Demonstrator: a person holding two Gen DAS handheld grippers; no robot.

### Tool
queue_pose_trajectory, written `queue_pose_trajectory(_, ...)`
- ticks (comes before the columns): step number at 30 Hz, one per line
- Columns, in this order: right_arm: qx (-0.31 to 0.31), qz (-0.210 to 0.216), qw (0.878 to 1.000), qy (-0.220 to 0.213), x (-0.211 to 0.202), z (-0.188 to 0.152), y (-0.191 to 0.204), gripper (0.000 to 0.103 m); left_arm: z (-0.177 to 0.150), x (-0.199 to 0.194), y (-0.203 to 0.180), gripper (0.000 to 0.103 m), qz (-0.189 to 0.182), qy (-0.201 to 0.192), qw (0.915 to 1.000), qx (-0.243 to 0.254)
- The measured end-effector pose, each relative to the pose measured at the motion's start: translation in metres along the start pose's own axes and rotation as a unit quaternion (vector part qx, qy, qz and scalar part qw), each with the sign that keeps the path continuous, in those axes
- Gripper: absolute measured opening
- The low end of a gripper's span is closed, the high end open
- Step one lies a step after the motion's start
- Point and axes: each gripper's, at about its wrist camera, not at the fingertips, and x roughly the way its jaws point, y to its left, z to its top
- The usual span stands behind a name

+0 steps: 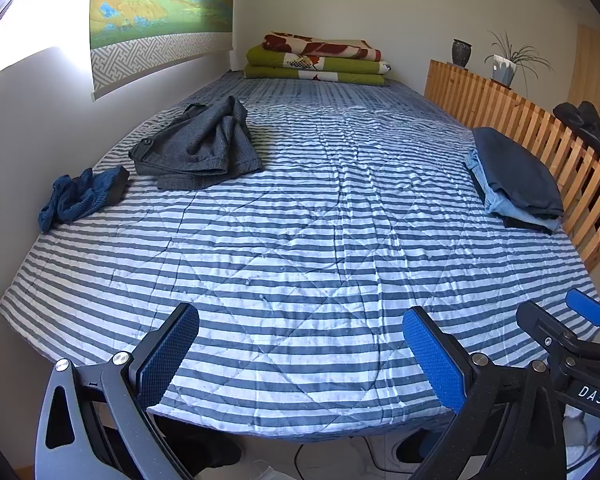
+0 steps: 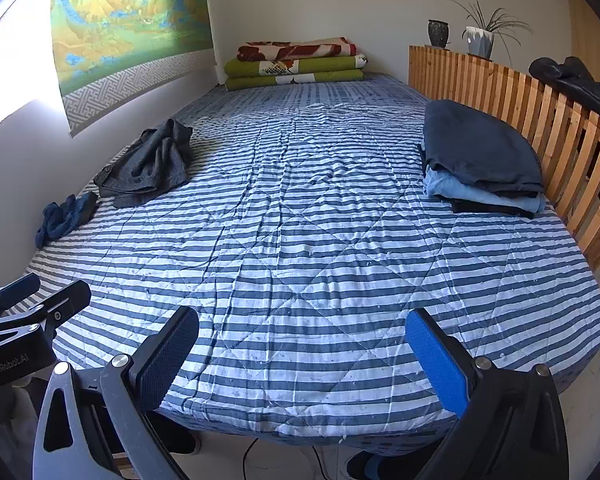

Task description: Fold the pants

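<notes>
Crumpled dark grey pants (image 1: 198, 146) (image 2: 148, 164) lie on the far left of the striped bed (image 1: 300, 240) (image 2: 308, 240), near the wall. A smaller crumpled blue garment (image 1: 80, 198) (image 2: 62, 216) lies nearer, at the left edge. My left gripper (image 1: 300, 356) hovers over the bed's near edge, open, nothing between its blue pads. My right gripper (image 2: 302, 356) hangs open beside it over the same edge, also with nothing in it. Each gripper shows at the side of the other's view: the right gripper (image 1: 572, 328), the left gripper (image 2: 32, 300).
A stack of folded clothes (image 1: 516, 178) (image 2: 482, 160) sits at the bed's right side against a wooden slat rail (image 1: 540, 128) (image 2: 540, 100). Folded blankets (image 1: 320, 60) (image 2: 296, 64) lie at the far end. A wall hanging (image 1: 160, 8) is on the left wall.
</notes>
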Motion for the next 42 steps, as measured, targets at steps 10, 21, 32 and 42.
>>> queue_pose_trajectory(10,0.001,-0.021,1.0,-0.003,0.002,0.002,-0.002,0.102,0.001,0.008,0.001,0.103,0.008,0.001,1.0,0.0)
queue_pose_trajectory(21,-0.002,-0.042,0.999,-0.009,0.004,0.004,-0.001,0.102,0.0,0.016,0.002,0.103,0.007,0.006,1.0,0.002)
queue_pose_trajectory(32,-0.004,-0.038,0.999,0.001,0.009,0.006,0.003,0.102,0.001,0.023,0.004,0.103,0.006,0.007,1.0,-0.001)
queue_pose_trajectory(42,-0.001,-0.033,0.999,0.015,0.02,0.007,0.006,0.102,0.002,0.035,0.019,0.103,0.012,0.011,0.9998,-0.008)
